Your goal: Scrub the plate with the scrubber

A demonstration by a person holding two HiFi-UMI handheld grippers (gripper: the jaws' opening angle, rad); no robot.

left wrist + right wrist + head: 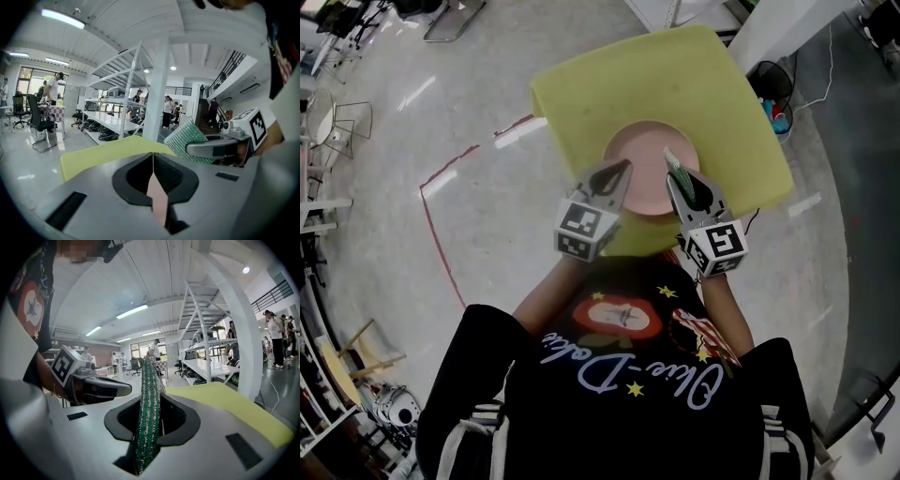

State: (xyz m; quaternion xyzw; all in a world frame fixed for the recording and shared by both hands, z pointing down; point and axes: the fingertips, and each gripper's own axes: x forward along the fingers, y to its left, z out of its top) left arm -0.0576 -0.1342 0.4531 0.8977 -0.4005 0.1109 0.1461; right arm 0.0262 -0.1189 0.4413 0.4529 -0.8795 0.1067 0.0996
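Note:
A round pink plate (649, 169) is over the yellow-green table (609, 84). My left gripper (619, 172) is shut on the plate's near left rim. In the left gripper view only a thin pink edge of the plate (157, 197) shows between the closed jaws (153, 164). My right gripper (681, 180) is shut on a green scrubber (674, 166), which stands on edge over the plate's right side. The same scrubber (149, 413) rises upright out of the jaws in the right gripper view. In the left gripper view the scrubber (185, 138) is a sparkly green pad at the right.
The person holding the grippers stands at the table's near edge. A red tape line (441, 234) runs over the floor at the left. A small fan (773, 89) and a cable lie by the table's right side. White shelving (122, 108) and a white pillar (157, 89) stand beyond the table.

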